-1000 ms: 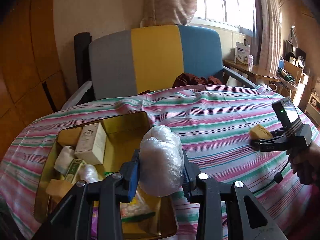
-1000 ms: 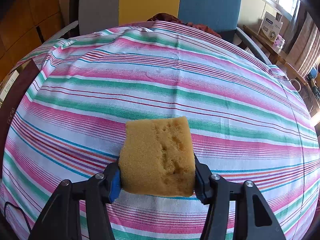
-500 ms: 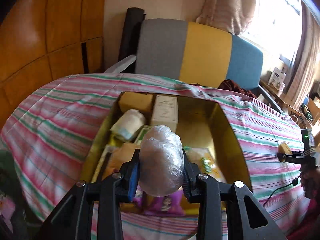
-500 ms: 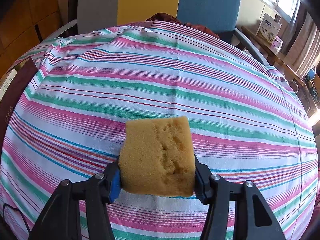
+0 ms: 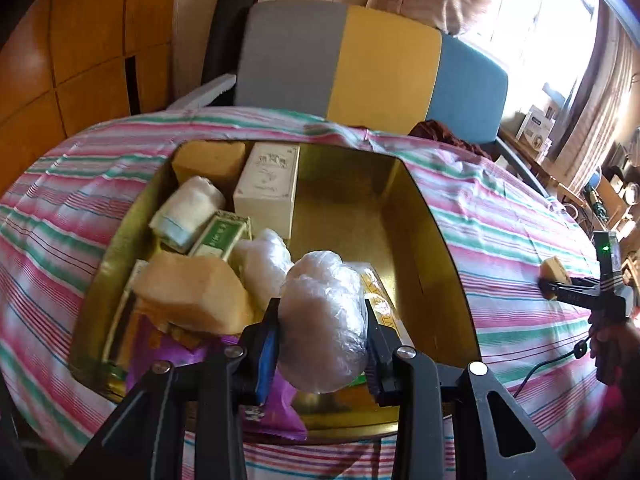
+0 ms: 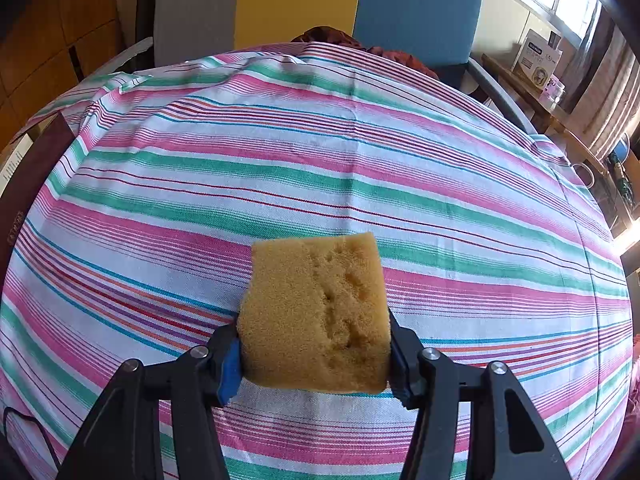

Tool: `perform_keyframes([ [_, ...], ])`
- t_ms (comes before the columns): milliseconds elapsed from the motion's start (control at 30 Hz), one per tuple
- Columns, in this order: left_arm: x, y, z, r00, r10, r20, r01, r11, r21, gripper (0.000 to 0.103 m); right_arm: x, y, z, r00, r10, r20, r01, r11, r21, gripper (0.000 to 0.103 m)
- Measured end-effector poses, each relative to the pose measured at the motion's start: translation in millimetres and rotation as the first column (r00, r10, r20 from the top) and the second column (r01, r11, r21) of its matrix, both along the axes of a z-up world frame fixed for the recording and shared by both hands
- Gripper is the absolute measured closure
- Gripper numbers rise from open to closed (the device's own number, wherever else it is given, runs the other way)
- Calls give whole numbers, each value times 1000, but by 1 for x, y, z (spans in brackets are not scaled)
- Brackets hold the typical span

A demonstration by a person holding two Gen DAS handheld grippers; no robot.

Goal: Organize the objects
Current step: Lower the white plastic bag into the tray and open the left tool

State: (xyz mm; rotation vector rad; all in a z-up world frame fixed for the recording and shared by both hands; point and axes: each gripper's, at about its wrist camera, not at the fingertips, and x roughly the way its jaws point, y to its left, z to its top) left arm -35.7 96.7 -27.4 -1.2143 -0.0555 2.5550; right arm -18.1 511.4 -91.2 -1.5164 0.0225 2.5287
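Over the gold tin (image 5: 424, 240) | left gripper (image 5: 322, 332) clamped on plastic-wrapped bundle (image 5: 324, 320), above packed items | right gripper (image 6: 314, 354) clamped on sponge (image 6: 316, 312) over striped cloth (image 6: 320, 160) | step: placing bundle | next: lower into bare right side, release.

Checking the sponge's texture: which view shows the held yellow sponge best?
The right wrist view: the sponge fills the centre, pores visible. The left wrist view shows it only small, far right.
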Motion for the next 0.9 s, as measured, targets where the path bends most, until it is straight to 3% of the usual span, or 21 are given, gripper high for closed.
perform_keyframes([
  [333,-9,3,-34,997,32,77,-29,999,-39,65,2,3,-1,1000,6,0,-6,1000,-2,45],
  [533,-5,2,-28,999,40,37,-38,998,-49,45,3,8,-2,1000,7,-3,-7,1000,-6,45],
  [900,7,-9,0,995,60,-80,-69,992,-106,44,6,11,-2,1000,-2,-1,2,1000,17,45],
])
